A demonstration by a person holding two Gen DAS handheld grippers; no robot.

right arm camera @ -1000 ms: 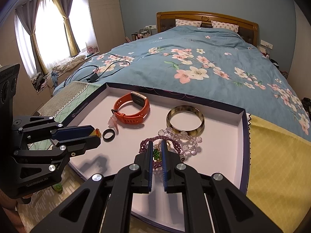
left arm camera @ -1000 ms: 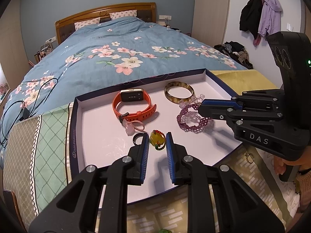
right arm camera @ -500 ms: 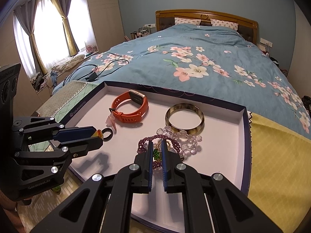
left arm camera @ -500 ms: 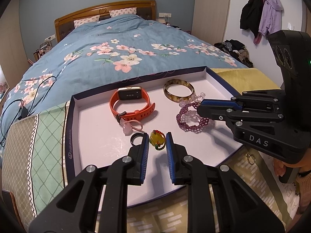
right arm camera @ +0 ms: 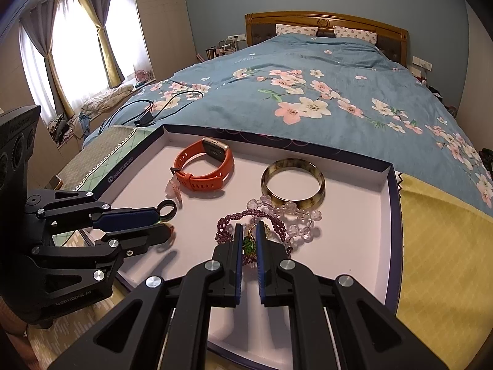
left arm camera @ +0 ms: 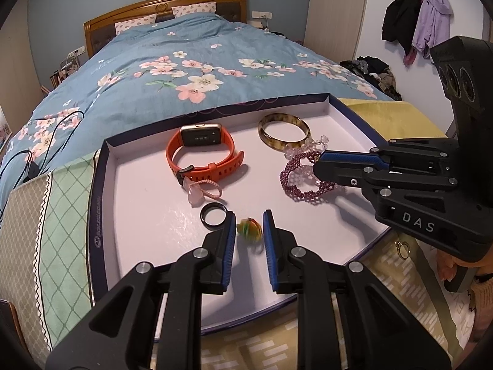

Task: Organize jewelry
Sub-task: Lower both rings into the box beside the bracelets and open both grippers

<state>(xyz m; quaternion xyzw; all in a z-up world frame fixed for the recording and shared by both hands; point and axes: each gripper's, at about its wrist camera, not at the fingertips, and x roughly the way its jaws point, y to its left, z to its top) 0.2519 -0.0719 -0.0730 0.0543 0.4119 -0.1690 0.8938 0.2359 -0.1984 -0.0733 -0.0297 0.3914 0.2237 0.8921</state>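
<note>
Left claw (left arm camera: pixel 249 215): low centre of the left wrist view, jaws set a small gap apart as they were a second ago. I cannot tell whether the pads still pinch anything.
Yellow-green bead charm (left arm camera: pixel 250 230): sat sharp between the pads before and now smears into a blur there. Probably it is slipping or swinging loose over the tray.
Right claw (right arm camera: pixel 249 225): unmoved, low centre of its own view, still clamped on the green bead piece (right arm camera: pixel 249 245) above the purple bracelet (right arm camera: pixel 223 226).
Black ring (left arm camera: pixel 202 215): half hidden behind the left finger before, it now lies almost clear, up-left of the tip.
Tray (left arm camera: pixel 138 209): the watch (left arm camera: pixel 222 169) and bangle (left arm camera: pixel 268 137) lie unchanged toward its far side.
Meaning: the charm looks about delivered to the tray's near centre, beside the ring. The green piece still awaits placing.
</note>
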